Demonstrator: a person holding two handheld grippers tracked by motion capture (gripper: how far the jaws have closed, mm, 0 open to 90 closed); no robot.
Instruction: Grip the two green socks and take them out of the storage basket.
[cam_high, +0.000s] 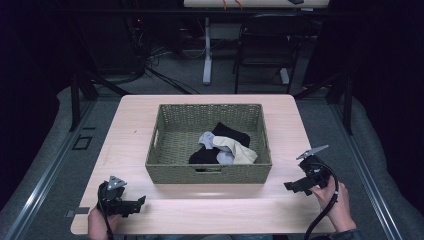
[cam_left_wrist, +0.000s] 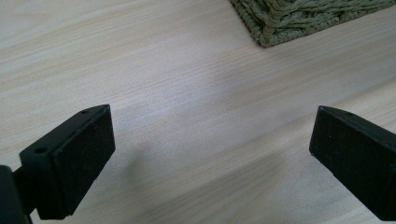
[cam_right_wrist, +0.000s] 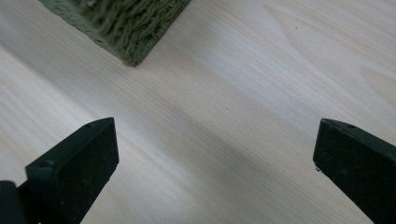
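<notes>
We see the basket (cam_high: 209, 172) mid-tabletop (cam_high: 135, 120) w/ socks (cam_high: 223, 145) inside; left gripper (cam_high: 136, 204) & right gripper (cam_high: 291, 186) low near front edge, fingers wide apart, nothing held

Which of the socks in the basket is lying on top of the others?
The beige sock. It lies draped over the black socks and the light grey-blue ones at the near right of the woven basket.

Laboratory or recording workspace: dark curtained surroundings are seen; cables (cam_high: 150, 57) are bundled on the grey floor beyond the far edge of the tabletop (cam_high: 135, 120); a folding chair (cam_high: 265, 45) and second desk (cam_high: 255, 4) are placed behind.
</notes>
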